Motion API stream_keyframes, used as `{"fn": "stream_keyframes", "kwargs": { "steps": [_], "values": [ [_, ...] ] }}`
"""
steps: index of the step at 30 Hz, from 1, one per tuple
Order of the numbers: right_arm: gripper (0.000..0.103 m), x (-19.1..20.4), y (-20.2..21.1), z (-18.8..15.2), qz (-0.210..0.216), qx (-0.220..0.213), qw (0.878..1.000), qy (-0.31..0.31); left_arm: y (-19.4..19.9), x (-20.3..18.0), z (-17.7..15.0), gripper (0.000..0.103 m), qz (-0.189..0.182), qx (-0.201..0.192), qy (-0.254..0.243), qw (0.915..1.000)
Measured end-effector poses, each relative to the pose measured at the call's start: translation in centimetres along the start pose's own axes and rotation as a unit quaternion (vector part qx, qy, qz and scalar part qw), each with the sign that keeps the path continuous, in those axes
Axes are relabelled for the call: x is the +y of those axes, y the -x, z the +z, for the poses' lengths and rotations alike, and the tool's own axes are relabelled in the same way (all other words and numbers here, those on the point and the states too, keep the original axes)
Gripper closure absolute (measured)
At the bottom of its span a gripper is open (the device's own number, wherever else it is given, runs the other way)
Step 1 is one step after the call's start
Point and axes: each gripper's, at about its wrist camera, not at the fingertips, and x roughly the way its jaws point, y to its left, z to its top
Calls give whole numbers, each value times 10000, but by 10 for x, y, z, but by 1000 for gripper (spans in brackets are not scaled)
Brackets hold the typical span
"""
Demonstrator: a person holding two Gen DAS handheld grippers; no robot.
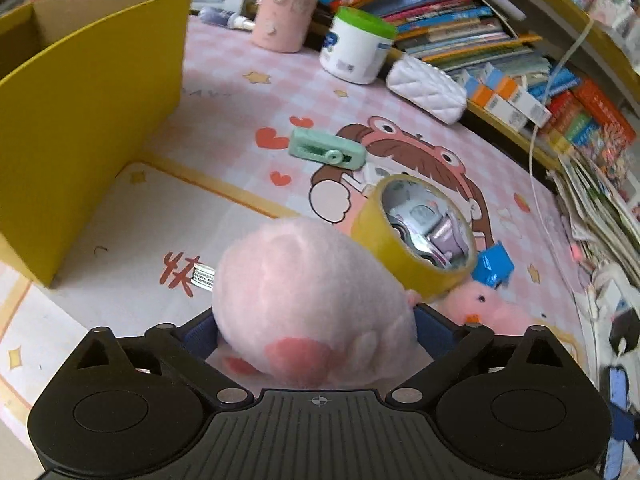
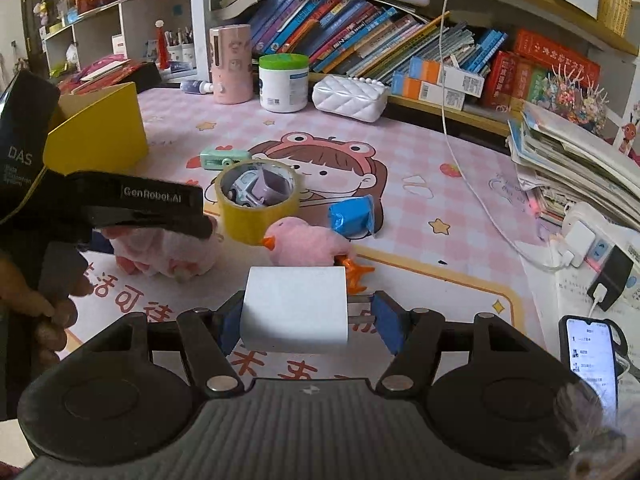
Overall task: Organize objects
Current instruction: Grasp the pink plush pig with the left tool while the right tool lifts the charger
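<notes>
Left gripper (image 1: 316, 332): blue pads pressed on either side of a pale pink plush toy (image 1: 308, 300), just above the desk mat
Plush toy: round, fuzzy, darker pink patches on its underside; in the right wrist view it hangs under the black left gripper body
Right gripper (image 2: 310, 322): closed on a white charger block (image 2: 295, 307) with rounded corners; its metal prongs seem to meet the right pad, though that is hard to make out
Yellow tape roll (image 2: 256, 204): on the mat, a toy car (image 2: 250, 190) inside its ring
Pink duck plush (image 2: 306, 246): beside the roll, orange beak and feet
Blue packet (image 2: 352, 216): just behind the duck
Yellow box (image 1: 80, 128): open, at the mat's left
</notes>
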Motion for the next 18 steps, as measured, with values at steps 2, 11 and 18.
{"fn": "stream_keyframes", "kwargs": {
  "steps": [2,11,18],
  "values": [
    [39,-1,-2,1,21,57,9999,-80,4,0,1,14,-80,-26,-67,9999],
    [39,8,-1,10,132,-29,9997,-195,72,-6,-1,17,-211,-876,-530,9945],
    [39,37,-4,13,365,34,9993,-43,99,5,-21,16,100,-907,-877,9920]
  ]
}}
